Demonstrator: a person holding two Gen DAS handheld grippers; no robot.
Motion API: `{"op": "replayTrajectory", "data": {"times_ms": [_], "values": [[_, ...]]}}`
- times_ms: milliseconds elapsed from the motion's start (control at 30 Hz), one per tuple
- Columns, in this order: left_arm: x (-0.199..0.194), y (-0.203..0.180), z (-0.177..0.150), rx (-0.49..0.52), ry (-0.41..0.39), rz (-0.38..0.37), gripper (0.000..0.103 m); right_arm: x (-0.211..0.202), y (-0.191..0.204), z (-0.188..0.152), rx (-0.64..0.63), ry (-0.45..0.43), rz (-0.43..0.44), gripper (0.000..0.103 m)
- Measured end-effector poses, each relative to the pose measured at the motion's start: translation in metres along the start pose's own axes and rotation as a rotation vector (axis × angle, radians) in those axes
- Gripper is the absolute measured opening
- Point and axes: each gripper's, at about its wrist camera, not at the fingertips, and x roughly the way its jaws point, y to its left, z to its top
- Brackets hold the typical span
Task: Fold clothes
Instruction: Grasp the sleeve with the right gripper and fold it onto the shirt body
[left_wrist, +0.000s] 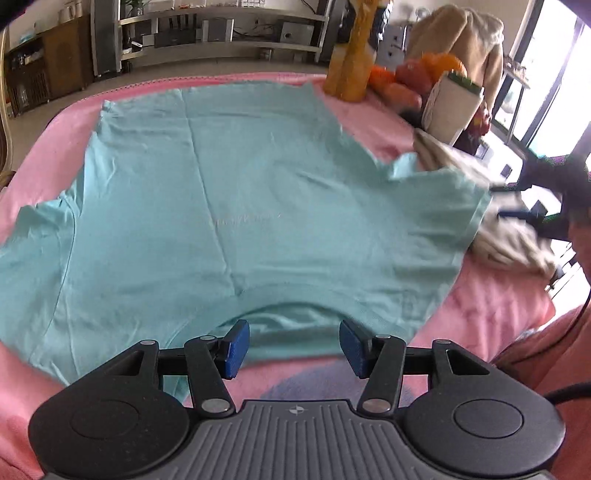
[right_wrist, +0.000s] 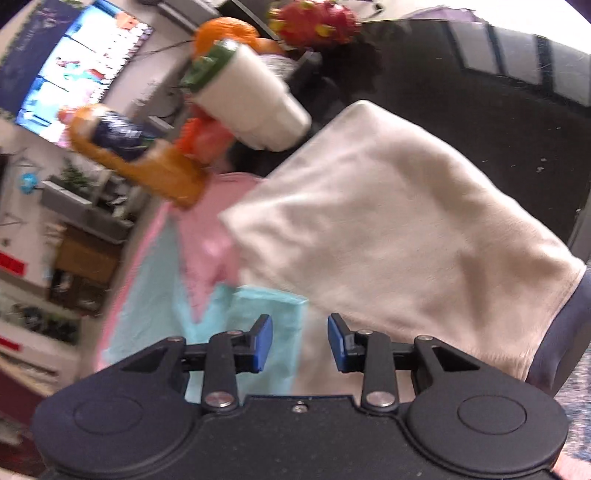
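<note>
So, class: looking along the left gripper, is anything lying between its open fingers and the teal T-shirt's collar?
Nothing visible does. The left gripper has its jaws apart just short of the teal T-shirt, whose collar lies right ahead on the pink cloth. The cream garment sits off at the shirt's right edge.

surface: pink cloth (left_wrist: 491, 306) covering what may be a table
centre: teal t-shirt (left_wrist: 229, 206), flat
3 o'clock: folded beige garment (left_wrist: 517, 243)
1 o'clock: white cup (left_wrist: 448, 110), fruit (left_wrist: 402, 79)
</note>
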Motion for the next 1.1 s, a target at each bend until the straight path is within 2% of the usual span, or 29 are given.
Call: {"op": "replayTrajectory", "data": {"times_ms": [67,100,133,167,233,367,500,633,733,767,800,833,900,967,1033,1067,1100], "values": [[0.002,0.005,-0.001,-0.018,0.001,0.0,0.054,0.005,0.008,0.0,-0.031,-0.019,0.0,0.034],[0.002,0.008,-0.002,-0.03,0.0,0.0,0.054,0.009,0.012,0.0,-0.048,-0.021,-0.006,0.028],[0.001,0.01,-0.001,-0.035,-0.005,0.003,0.054,0.014,0.015,0.0,-0.064,-0.014,-0.013,0.011],[0.0,0.011,-0.001,-0.04,-0.01,0.008,0.055,0.018,0.018,-0.001,-0.082,-0.007,-0.022,0.005],[-0.004,0.014,-0.001,-0.045,-0.027,0.02,0.055,0.017,0.027,-0.006,-0.128,-0.035,-0.038,0.003],[-0.012,0.021,0.0,-0.043,-0.068,0.051,0.056,-0.004,0.052,-0.019,-0.257,-0.139,0.035,0.002],[-0.019,0.03,0.0,-0.076,-0.084,0.064,0.056,-0.009,0.098,-0.055,-0.535,-0.164,0.138,0.002],[-0.023,0.039,0.001,-0.105,-0.097,0.088,0.056,0.003,0.143,-0.112,-0.865,-0.08,0.184,0.002],[-0.026,0.046,0.0,-0.127,-0.103,0.104,0.056,0.019,0.162,-0.159,-1.118,0.026,0.169,0.003],[-0.027,0.048,0.0,-0.138,-0.102,0.106,0.056,0.025,0.164,-0.172,-1.19,0.078,0.152,0.006],[-0.027,0.051,0.0,-0.148,-0.101,0.108,0.056,0.028,0.165,-0.179,-1.23,0.122,0.14,0.017],[-0.027,0.053,-0.001,-0.156,-0.101,0.109,0.056,0.029,0.164,-0.184,-1.252,0.152,0.131,0.028],[-0.027,0.056,-0.001,-0.171,-0.099,0.107,0.057,0.022,0.161,-0.178,-1.226,0.141,0.143,0.033],[-0.025,0.058,0.0,-0.18,-0.093,0.105,0.057,0.011,0.153,-0.149,-1.066,0.089,0.168,0.039],[-0.023,0.057,-0.001,-0.181,-0.085,0.103,0.057,0.009,0.137,-0.115,-0.86,0.038,0.144,0.038],[-0.021,0.057,-0.001,-0.178,-0.081,0.103,0.057,0.013,0.128,-0.102,-0.781,0.039,0.121,0.033],[-0.02,0.056,-0.002,-0.176,-0.076,0.102,0.057,0.018,0.121,-0.093,-0.716,0.056,0.099,0.02]]}}
